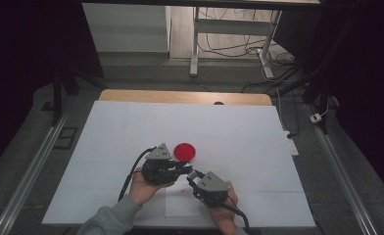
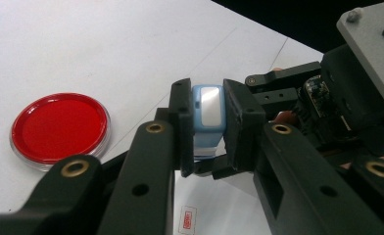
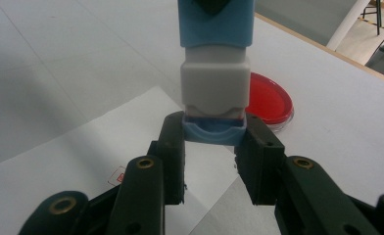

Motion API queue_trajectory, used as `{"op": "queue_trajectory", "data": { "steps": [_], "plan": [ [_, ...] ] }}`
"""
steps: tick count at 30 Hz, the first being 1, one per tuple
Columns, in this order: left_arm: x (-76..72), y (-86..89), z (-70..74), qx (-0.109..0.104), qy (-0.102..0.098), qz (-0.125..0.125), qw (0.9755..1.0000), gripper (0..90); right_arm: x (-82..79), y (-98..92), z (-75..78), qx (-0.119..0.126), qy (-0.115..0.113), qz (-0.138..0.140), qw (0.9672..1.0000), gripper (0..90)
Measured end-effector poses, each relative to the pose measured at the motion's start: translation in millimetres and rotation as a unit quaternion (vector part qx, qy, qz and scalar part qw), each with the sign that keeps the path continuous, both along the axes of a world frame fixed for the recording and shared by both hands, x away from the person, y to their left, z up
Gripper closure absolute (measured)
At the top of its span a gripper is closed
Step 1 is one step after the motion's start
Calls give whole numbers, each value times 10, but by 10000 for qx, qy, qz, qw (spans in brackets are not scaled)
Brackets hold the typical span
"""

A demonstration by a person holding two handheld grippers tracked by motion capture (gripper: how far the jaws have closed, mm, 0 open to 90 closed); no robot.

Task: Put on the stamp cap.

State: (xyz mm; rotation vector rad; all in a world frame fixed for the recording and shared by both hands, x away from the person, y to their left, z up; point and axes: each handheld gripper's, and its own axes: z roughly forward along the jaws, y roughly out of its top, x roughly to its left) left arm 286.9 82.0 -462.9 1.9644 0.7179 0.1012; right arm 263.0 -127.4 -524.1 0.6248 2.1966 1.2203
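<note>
Both tools, left (image 2: 207,129) and right (image 3: 213,147), clamped the blue stamp (image 3: 214,73) beside red dish (image 1: 185,151); likely uncapping, next pull apart.

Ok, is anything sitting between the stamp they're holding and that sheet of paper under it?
Nothing visible. The stamp, clamped by the left gripper and right gripper, hangs over the paper sheet; the red dish sits off to the side.

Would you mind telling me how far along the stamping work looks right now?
Done: a red mark already sits on the white paper sheet. In hand: both grippers, left and right, clamp the blue-and-white plastic stamp above the table. Left: probably inking at the round red ink pad and stamping again.
</note>
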Motion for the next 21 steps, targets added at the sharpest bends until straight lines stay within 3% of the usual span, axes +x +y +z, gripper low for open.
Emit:
{"op": "queue_trajectory", "data": {
  "steps": [21],
  "plan": [
    [7,-34,-45,34,28,-5,10000,755,-9,7,-6,-69,-33,-77,9999,649]
  ]
}}
